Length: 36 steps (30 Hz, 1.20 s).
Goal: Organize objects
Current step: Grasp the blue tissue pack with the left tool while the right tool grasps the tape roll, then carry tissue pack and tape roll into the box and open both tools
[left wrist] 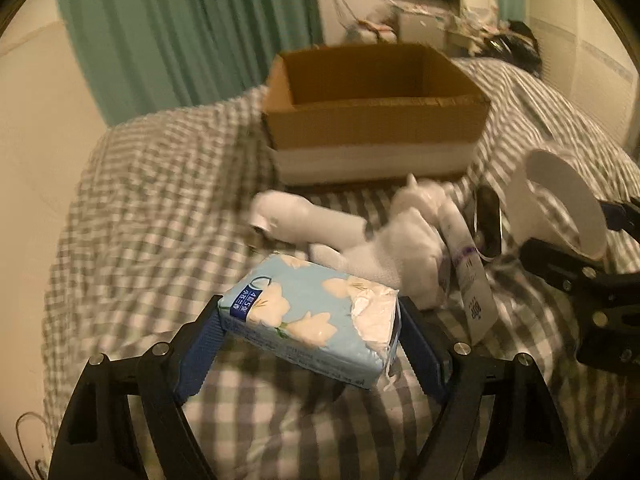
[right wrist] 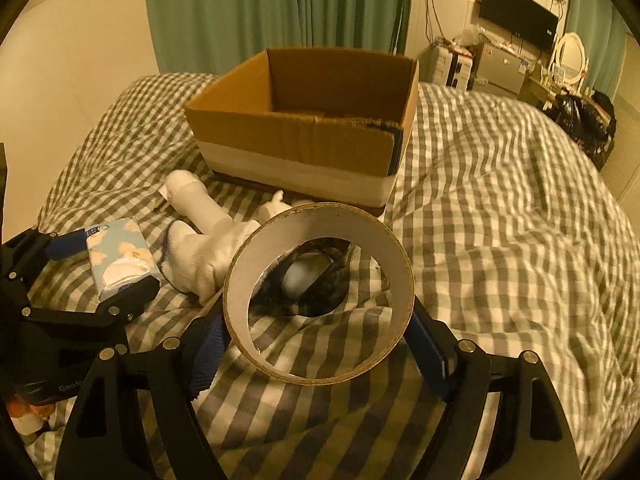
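Left tool (left wrist: 310, 320) clamped on a blue tissue pack (left wrist: 316, 320), blue pads pressing its two short ends; pack rides clear of the checked bed cover (left wrist: 160, 200), torn end toward the right finger. End-to-end grip likely chosen because the soft pack buckles less along its length

Right tool (right wrist: 320, 324) grips a tape roll (right wrist: 320, 292) across its outer rim, ring standing nearly upright and tilted back, so the camera looks through the core to a dark object on the bed, not identifiable

Open cardboard box (right wrist: 304, 140) sits on the bed ahead of both tools, top flaps gone, mouth up; the probable drop point. Interior mostly hidden by the near wall

White socks (right wrist: 204, 248) and a white tube (left wrist: 472, 280) lie loose on the cover between tools and box, not yet collected

Both loads lifted; judged mid-carry toward the box
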Motion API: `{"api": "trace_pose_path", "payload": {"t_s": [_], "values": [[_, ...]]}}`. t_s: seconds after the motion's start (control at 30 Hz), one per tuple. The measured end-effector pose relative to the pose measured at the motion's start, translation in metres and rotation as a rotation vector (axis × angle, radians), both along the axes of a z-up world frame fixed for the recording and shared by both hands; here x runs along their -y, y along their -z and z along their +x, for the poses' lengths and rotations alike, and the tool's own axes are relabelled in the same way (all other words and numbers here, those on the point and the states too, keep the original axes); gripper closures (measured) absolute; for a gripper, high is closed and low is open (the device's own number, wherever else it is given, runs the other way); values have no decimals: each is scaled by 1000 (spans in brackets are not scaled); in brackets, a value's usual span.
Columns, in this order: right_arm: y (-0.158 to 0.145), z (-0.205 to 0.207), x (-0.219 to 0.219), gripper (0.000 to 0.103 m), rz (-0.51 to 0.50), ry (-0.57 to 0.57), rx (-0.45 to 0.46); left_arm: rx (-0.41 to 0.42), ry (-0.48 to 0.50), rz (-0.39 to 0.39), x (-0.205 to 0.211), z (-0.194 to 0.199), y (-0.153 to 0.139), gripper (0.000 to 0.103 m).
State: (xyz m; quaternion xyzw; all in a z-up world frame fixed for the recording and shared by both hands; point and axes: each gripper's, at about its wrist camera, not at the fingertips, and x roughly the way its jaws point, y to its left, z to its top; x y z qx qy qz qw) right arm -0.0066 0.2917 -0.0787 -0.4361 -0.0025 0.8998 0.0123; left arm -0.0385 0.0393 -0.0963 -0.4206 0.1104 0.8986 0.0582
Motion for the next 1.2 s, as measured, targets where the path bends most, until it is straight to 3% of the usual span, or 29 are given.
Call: {"api": "trace_pose_path", "payload": {"t_s": [0.2, 0.43, 0.57, 0.73, 0.93, 1.2], "values": [[-34, 18, 12, 23, 28, -19, -81, -94, -33, 53, 14, 12, -42, 18], [-78, 33, 19, 23, 59, -43, -171, -170, -7, 103, 18, 15, -89, 18], [-113, 33, 23, 23, 96, -60, -242, -201, 14, 148, 22, 2, -121, 18], [-157, 17, 15, 23, 70, -91, -308, -220, 12, 201, 29, -39, -152, 18], [-191, -32, -5, 23, 31, -102, -312, -283, 39, 198, 19, -89, -164, 18], [-178, -105, -20, 23, 21, -67, -263, -281, 124, 141, -9, -150, -139, 18]]}}
